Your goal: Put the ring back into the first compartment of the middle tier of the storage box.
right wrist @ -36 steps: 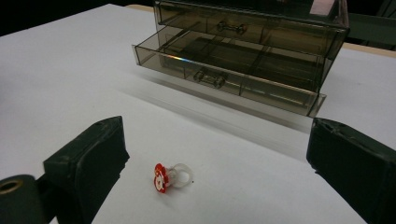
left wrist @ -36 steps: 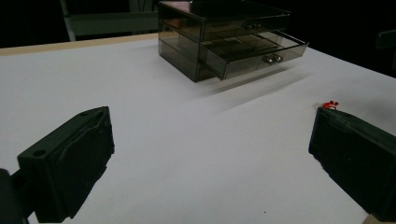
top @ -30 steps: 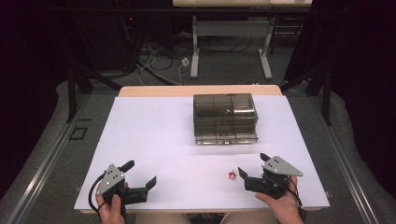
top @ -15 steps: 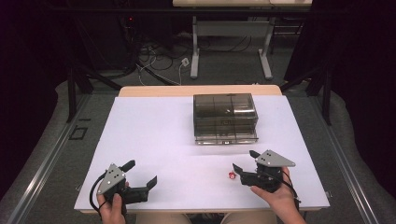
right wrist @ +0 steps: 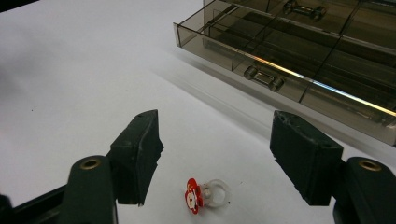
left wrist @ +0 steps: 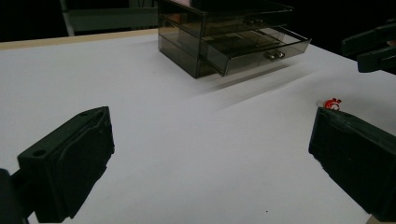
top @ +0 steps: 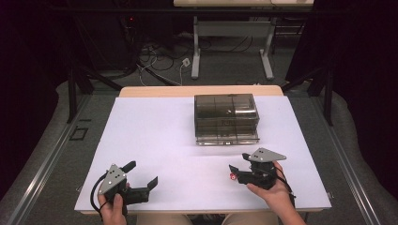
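Right gripper has slid leftward across the white table since a second ago, and its jaws have just been narrowing — now they sit around the little red ring at lower centre of the high view, with the ring between them but not yet pinched. Left gripper hasn't budged at lower left, jaws spread wide, nothing in them. Up the frame, the smoky drawer box stands with its bottom drawer pulled out.

Over to the left gripper view: both black jaws far apart at the bottom corners, bare table between them, and the red ring peeking just above the right-hand jaw; the drawer box is at upper centre, drawer open.

Right gripper view now — the ring, a red charm on a clear band, lies flat on the table at bottom centre, a jaw on each side, gaps showing on both. The open drawer waits at upper right. Looks to me like a pick-up for that drawer; a bit more squeeze should do it.
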A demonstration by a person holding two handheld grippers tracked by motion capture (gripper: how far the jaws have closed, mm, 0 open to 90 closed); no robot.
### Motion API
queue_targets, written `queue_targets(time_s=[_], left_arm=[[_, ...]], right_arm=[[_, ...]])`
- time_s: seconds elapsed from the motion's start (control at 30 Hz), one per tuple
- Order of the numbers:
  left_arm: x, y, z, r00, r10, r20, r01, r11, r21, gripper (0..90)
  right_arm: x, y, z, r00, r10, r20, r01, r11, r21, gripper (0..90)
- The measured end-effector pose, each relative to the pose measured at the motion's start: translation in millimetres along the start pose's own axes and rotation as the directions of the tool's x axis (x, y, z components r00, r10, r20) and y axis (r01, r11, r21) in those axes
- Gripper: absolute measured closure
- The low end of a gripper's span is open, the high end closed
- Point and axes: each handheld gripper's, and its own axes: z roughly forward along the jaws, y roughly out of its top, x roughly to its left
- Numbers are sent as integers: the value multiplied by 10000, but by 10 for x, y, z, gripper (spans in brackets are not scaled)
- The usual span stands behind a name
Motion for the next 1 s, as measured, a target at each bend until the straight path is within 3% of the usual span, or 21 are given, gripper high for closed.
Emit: queue_targets(time_s=[0.23,0.6,1.0], left_arm=[[3,-6,8,10000,-53,-5,53,10000,59,6],[13,-12,16,9999,-96,-30,96,9999,70,6],[13,-11,22,10000,-85,-49,86,9999,63,6]], right_arm=[[-17,1,73,9991,337,-275,-325,9986,428,371],[-49,-91,195,9925,1055,-622,-970,9871,1271,427],[-106,-193,282,9888,1326,-683,-1210,9808,1529,512]])
